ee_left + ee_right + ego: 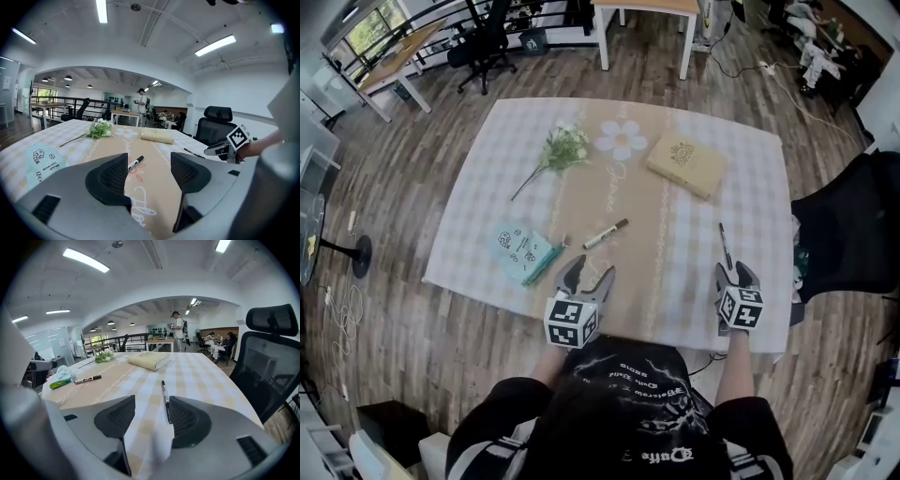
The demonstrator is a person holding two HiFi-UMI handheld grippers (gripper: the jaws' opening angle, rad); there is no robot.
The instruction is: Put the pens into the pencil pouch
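1. Table (750,178): checked cloth. Nothing is pouched yet. Step judged: approach to the 1st pickup.
2. Pencil pouch (523,253): teal, lying flat at the near-left.
3. Left gripper (589,274): jaws apart, empty, pointed at the marker (606,233) ahead.
4. Right gripper (735,272): jaws apart, empty.
5. Black pen (724,242): lies lengthwise just ahead of the right gripper's right-hand jaw. The next move calls for centring the barrel between the jaws, lowering and closing.
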